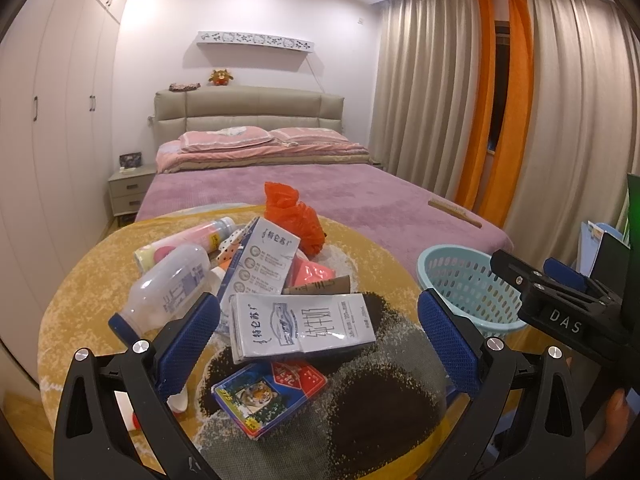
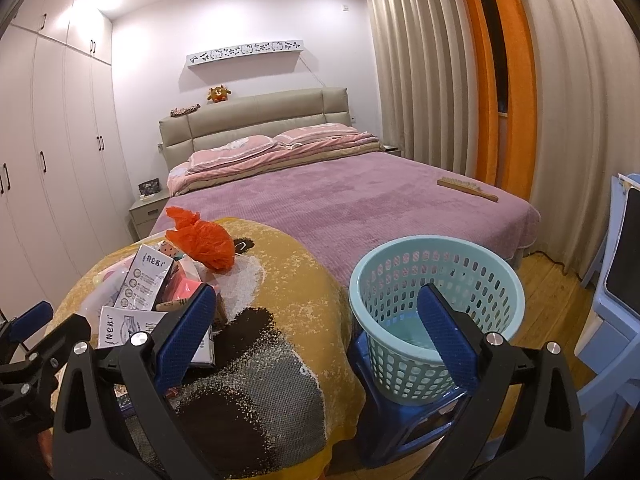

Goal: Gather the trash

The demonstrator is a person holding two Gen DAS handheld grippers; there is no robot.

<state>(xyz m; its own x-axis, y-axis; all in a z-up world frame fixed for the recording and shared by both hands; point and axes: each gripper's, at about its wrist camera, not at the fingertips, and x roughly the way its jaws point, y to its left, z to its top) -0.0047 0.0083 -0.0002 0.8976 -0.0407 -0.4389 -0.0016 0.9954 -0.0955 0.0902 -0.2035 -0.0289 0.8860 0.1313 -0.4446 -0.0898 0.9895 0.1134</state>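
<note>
A pile of trash lies on a round table with a yellow patterned cloth (image 1: 360,256): two white milk cartons (image 1: 304,326), a clear plastic bottle (image 1: 168,284), a pink bottle (image 1: 204,232), a blue card box (image 1: 272,396) and a crumpled orange plastic bag (image 1: 296,216). My left gripper (image 1: 320,340) is open and empty, just above the near milk carton. My right gripper (image 2: 320,332) is open and empty, between the pile and a light blue basket (image 2: 436,280). The basket (image 1: 460,280) is empty. The orange bag (image 2: 204,236) also shows in the right wrist view.
The basket stands on a blue stool (image 2: 400,420) right of the table. Behind is a bed with a purple cover (image 2: 340,204) and a wooden brush (image 2: 466,188) on it. White wardrobes (image 2: 48,160) line the left wall. A blue chair (image 2: 612,320) stands far right.
</note>
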